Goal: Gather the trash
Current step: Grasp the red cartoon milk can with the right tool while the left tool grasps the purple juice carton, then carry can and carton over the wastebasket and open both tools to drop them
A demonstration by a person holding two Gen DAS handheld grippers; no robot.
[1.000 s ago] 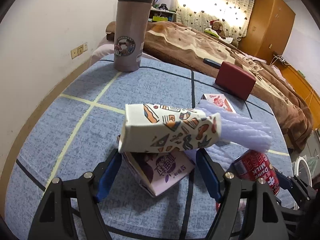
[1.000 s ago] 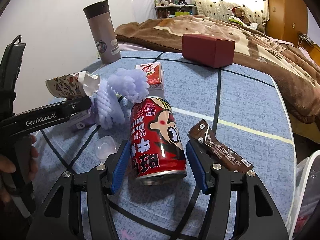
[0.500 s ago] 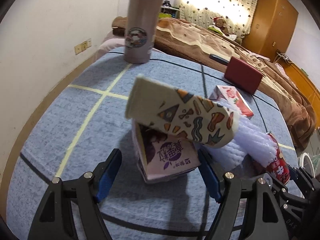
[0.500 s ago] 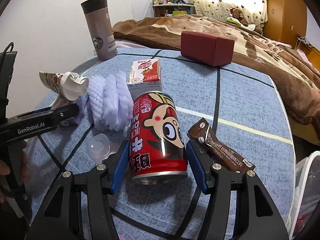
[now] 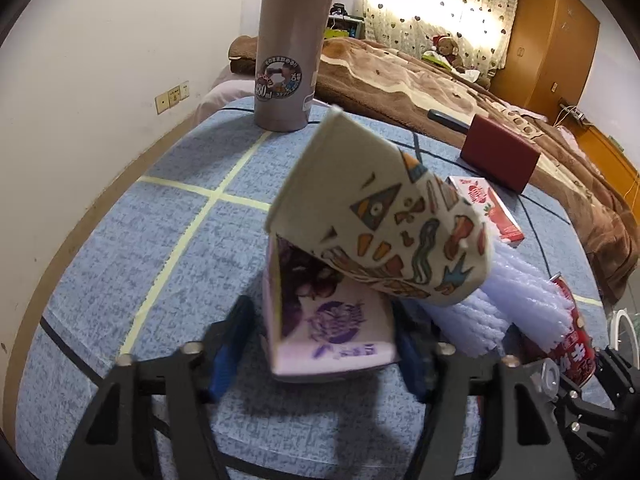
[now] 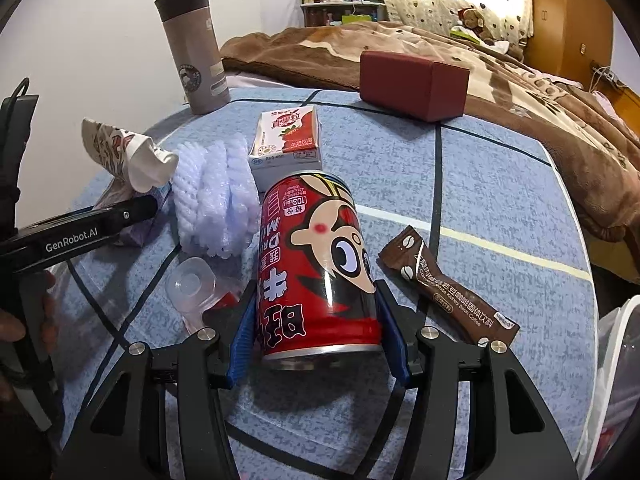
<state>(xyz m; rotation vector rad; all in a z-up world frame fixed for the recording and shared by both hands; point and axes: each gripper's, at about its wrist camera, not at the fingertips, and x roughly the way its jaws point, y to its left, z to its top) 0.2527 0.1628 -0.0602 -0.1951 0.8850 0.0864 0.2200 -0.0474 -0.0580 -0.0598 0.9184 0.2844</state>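
My left gripper (image 5: 322, 344) has its blue pads on both sides of a purple drink carton (image 5: 324, 320), which is tipped up off the blue table. A patterned paper cup (image 5: 384, 224) leans on top of the carton. My right gripper (image 6: 318, 334) is shut on a red drink can (image 6: 320, 268) lying on the table. The left gripper's finger (image 6: 80, 232) shows in the right wrist view beside the crushed cup (image 6: 128, 152) and the carton (image 6: 132, 228).
White foam netting (image 6: 216, 200), a strawberry milk carton (image 6: 288, 140), a brown coffee sachet (image 6: 444, 284) and a clear plastic lid (image 6: 192, 284) lie around the can. A grey thermos (image 5: 292, 48) and a dark red box (image 6: 412, 84) stand farther back. A white bag rim (image 6: 616, 380) shows at right.
My left gripper moved forward and closed around the purple carton, tipping it and the cup upward. My right gripper closed in on the red can.
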